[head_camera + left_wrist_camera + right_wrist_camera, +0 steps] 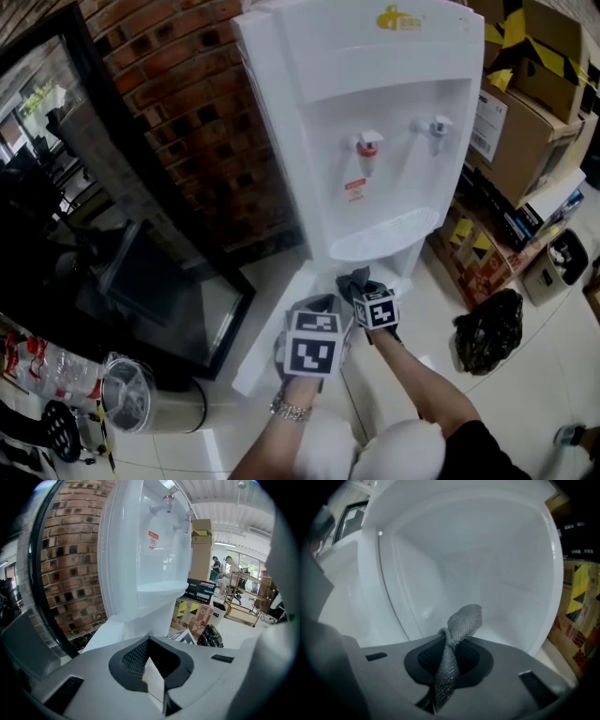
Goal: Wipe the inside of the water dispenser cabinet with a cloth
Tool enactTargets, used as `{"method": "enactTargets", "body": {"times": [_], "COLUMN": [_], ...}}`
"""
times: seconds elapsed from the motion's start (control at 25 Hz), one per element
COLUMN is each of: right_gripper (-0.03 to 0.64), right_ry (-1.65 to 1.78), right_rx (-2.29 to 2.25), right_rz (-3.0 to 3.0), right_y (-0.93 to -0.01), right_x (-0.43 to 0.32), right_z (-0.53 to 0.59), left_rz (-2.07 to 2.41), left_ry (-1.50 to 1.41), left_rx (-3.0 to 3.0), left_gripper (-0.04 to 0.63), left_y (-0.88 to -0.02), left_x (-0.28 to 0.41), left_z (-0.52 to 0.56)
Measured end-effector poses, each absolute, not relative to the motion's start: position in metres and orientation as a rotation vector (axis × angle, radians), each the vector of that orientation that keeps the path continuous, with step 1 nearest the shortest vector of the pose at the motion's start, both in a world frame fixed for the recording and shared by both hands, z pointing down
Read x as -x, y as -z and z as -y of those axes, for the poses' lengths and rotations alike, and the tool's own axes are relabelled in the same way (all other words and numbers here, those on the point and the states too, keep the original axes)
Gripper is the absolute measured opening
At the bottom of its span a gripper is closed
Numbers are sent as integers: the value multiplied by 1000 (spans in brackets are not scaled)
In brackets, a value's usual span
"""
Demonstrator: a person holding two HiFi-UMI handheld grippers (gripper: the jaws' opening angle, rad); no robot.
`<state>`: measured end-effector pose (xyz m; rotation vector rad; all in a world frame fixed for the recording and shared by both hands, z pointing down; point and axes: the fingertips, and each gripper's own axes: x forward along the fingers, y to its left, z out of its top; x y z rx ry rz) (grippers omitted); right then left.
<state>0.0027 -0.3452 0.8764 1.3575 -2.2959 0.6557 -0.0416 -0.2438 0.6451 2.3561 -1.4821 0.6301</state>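
The white water dispenser stands against the brick wall, its low cabinet door swung open to the left. My left gripper is shut on the door's edge, seen as a white panel between the jaws of the left gripper. My right gripper is at the cabinet's mouth, shut on a grey mesh cloth. In the right gripper view the cloth sticks up out of the right gripper, just in front of the bare white cabinet interior.
A brick wall and a dark glass-fronted unit lie left of the dispenser. Cardboard boxes, a black bag and a small bin crowd the right. A bin with a clear liner stands at the lower left.
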Motion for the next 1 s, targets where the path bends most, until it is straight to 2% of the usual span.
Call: {"method": "enactTargets", "body": {"times": [0.2,0.6,0.84,1.0], "right_gripper": [31,31,31,31], "right_ry": [-548,-661,-659,-508], "right_rx": [-1435,-1160,-1247,-1491], "right_rz": [2482,2303,2263,2288], "right_y": [-803,-886,-880,-821], "right_x": [6,41,11,-38], "right_z": [362,316,327,363], "left_rz": [1477,1473,1435,1423], "left_ry": [-636,-597,-593,-581], "left_rx": [-2353,-2367,-2378,-2384], "left_gripper": [2,2,2,2], "left_y": [-648,-639,-639,-638], "left_x": [41,44,39,39], "left_z": [245,241,237,236]}}
